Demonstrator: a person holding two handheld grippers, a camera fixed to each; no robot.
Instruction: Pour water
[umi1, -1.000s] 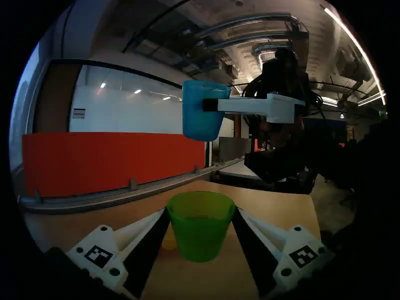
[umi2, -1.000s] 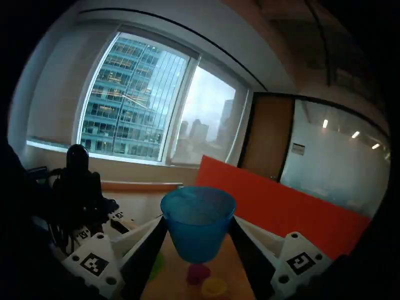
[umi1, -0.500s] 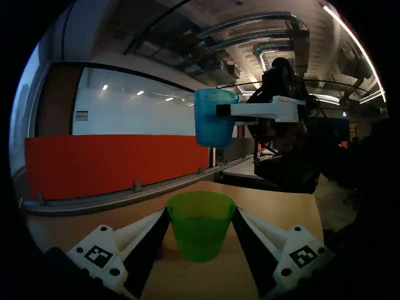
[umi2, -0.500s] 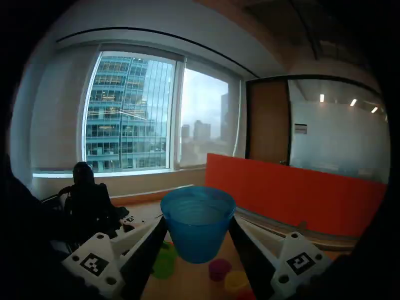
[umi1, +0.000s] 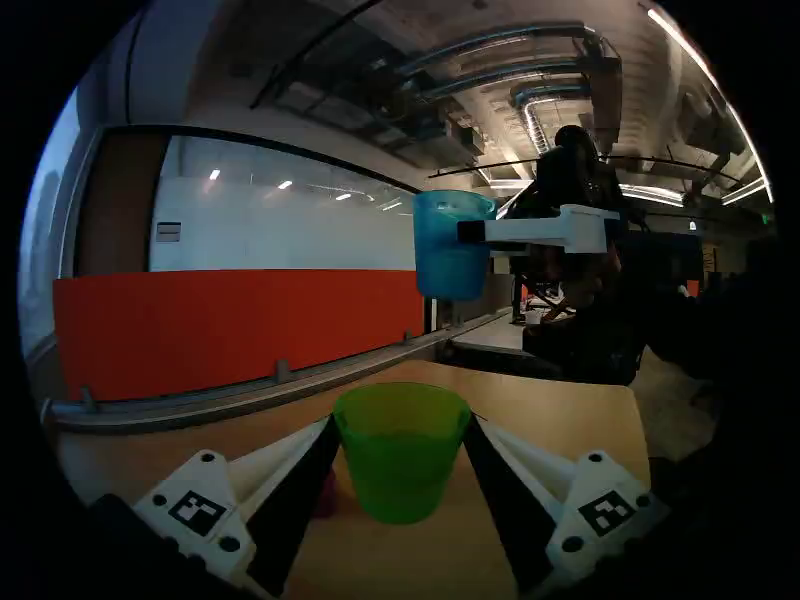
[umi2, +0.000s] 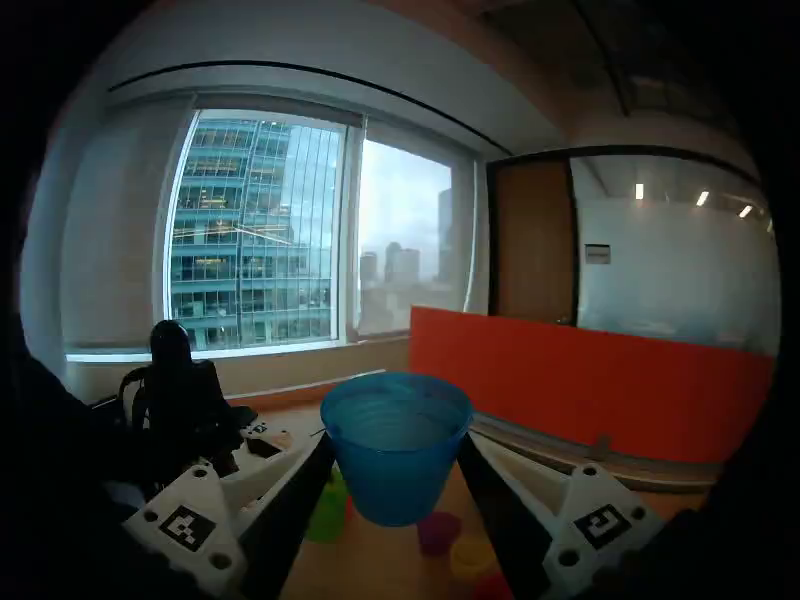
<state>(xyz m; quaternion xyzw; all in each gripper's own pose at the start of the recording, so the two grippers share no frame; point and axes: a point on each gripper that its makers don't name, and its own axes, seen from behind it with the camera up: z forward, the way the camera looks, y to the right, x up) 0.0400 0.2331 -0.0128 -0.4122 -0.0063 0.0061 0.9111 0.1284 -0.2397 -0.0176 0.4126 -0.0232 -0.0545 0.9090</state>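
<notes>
Wooden worktop spreads below us. We have our left claw closed on an upright green cup; our right claw grips an upright blue cup, held high ahead of the left claw.

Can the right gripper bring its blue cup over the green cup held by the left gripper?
Probably yes: the right gripper holds the blue cup higher and farther off than the green cup, with only open air between.
</notes>
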